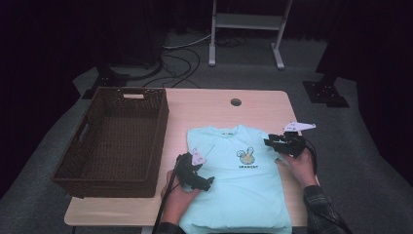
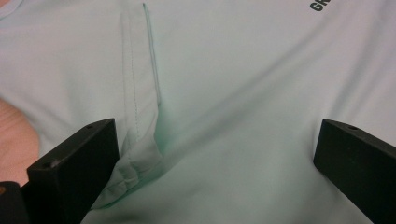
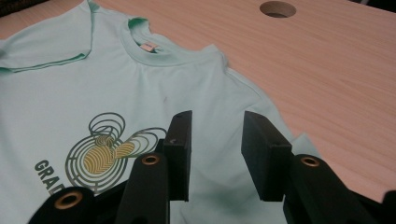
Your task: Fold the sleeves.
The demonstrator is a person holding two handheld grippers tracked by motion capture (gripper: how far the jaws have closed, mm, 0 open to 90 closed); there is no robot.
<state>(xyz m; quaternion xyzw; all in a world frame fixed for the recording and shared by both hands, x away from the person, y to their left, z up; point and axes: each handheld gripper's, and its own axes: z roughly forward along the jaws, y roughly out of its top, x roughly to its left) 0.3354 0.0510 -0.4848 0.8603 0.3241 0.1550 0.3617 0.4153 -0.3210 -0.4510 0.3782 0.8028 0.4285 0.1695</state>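
While the mint T-shirt (image 1: 243,180) lies flat on the tabletop (image 1: 204,105) beside the wicker basket (image 1: 114,141), the left hand-held gripper (image 1: 197,175) rests spread on its folded sleeve and the right hand-held gripper (image 1: 280,144) hovers part-spread, pinching nothing.

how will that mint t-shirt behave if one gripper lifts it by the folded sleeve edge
The t-shirt will probably go floppy: its cloth already wrinkles beside the left gripper. It looks thin and light, so a lifted edge would likely drag the rest along and undo the fold. It seems unlikely to slip much on the wooden table.
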